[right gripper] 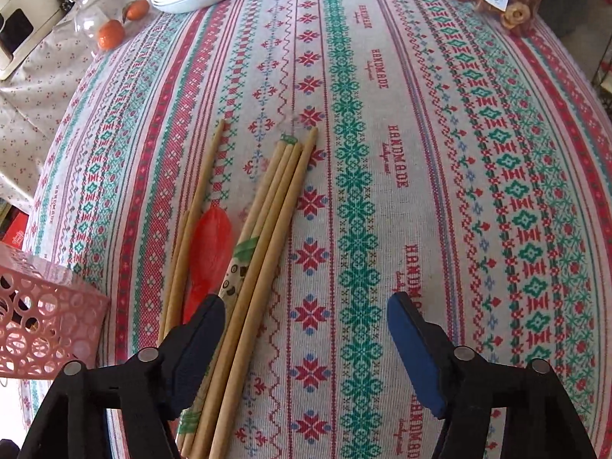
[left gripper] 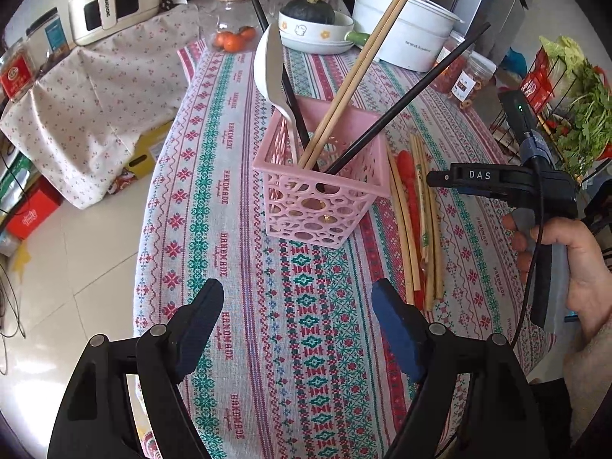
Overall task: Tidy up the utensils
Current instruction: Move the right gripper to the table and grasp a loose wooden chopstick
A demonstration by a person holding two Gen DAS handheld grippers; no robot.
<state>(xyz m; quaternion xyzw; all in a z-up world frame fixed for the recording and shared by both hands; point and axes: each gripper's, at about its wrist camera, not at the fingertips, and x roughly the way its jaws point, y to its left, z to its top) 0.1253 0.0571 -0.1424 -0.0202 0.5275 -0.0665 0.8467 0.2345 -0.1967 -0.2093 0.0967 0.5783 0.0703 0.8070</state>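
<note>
Loose tan wooden chopsticks (right gripper: 267, 237) are lying lengthwise ahead of the R gripper (right gripper: 306, 329), offset twd its left finger. R gripper is nearer; both it & the L gripper (left gripper: 298, 317) are gaping, holding nothing.

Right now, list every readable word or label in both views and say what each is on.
"HANDMADE": woven repeatedly along the striped patterned tablecloth.
"DAS": black body of the right handheld gripper.
"CHANGHONG": handle of the cream countertop appliance.
Too small or blurred: white pot's print, snack jar label, red tin.
</note>
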